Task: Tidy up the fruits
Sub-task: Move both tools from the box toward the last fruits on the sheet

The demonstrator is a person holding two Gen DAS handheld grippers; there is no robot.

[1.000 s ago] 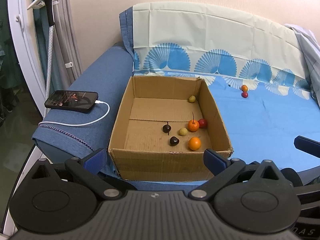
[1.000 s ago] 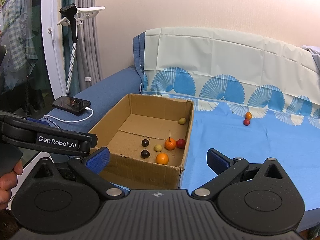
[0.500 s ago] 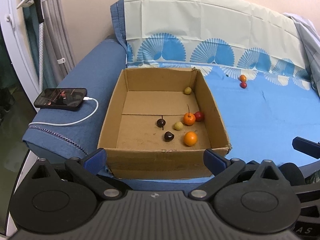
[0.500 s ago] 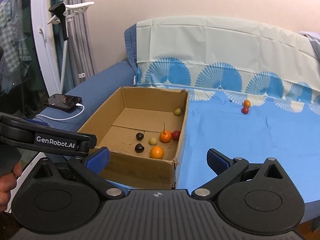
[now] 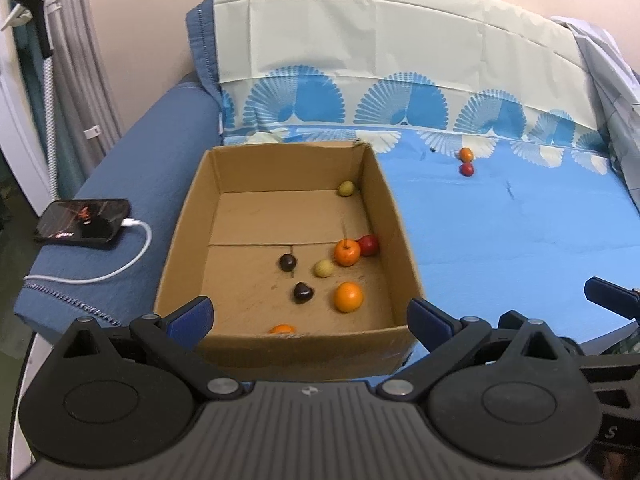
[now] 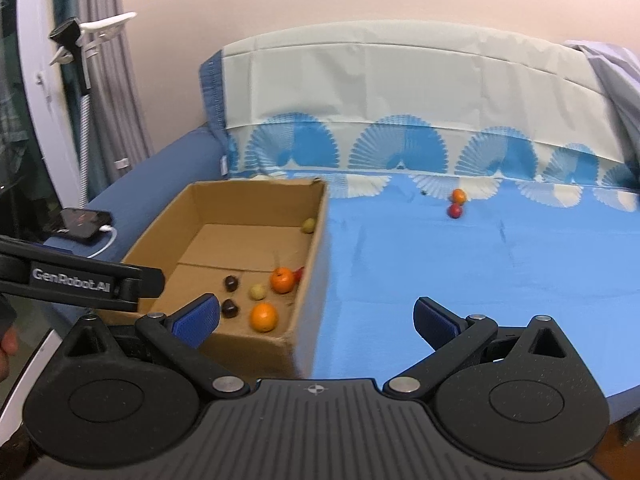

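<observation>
Two fruits (image 6: 456, 204) far beyond spread right tool (image 6: 316, 320)

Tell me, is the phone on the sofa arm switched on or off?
On. The phone shows a lit picture on its screen, and a white cable is plugged into its end.

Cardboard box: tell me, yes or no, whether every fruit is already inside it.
No: an orange fruit and a red fruit lie together on the blue sheet, outside the cardboard box.
</observation>
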